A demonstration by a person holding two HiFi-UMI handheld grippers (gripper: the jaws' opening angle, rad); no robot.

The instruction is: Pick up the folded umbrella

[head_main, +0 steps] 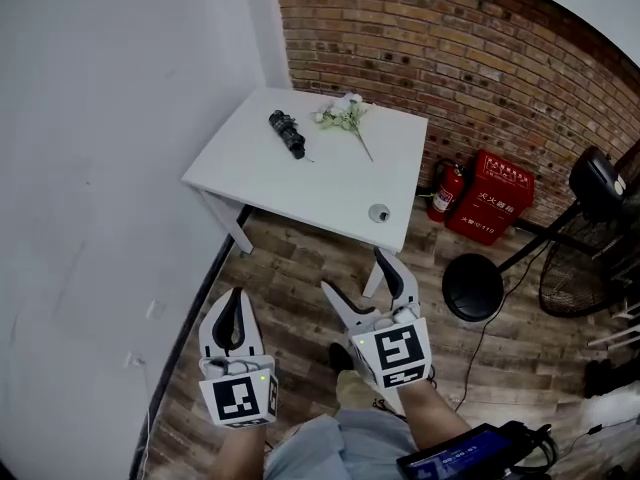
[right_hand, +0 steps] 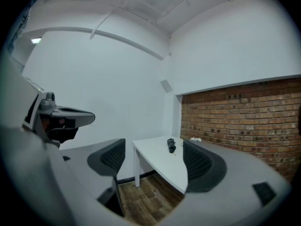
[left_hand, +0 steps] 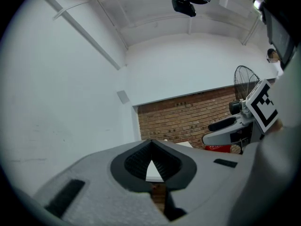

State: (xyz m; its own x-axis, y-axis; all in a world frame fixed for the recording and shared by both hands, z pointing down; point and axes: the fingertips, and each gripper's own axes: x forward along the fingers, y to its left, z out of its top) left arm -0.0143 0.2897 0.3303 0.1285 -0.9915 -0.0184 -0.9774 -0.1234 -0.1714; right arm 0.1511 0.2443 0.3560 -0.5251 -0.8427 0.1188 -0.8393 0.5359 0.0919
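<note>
The folded umbrella [head_main: 286, 133] is black and lies on the far left part of a white table [head_main: 300, 183]. The right gripper view also shows this umbrella [right_hand: 171, 145], on the table [right_hand: 157, 161] and far ahead between the jaws. Both grippers hover over the wooden floor, well short of the table. My left gripper [head_main: 230, 296] is shut, its tips meeting with nothing between them [left_hand: 151, 142]. My right gripper [head_main: 358, 276] stands open and empty [right_hand: 154, 145].
A bunch of white flowers [head_main: 343, 114] and a small round object [head_main: 379, 212] also sit on the table. A fire extinguisher [head_main: 446, 190], a red box [head_main: 490, 196] and a standing fan [head_main: 590, 258] are at the right by the brick wall. A white wall runs along the left.
</note>
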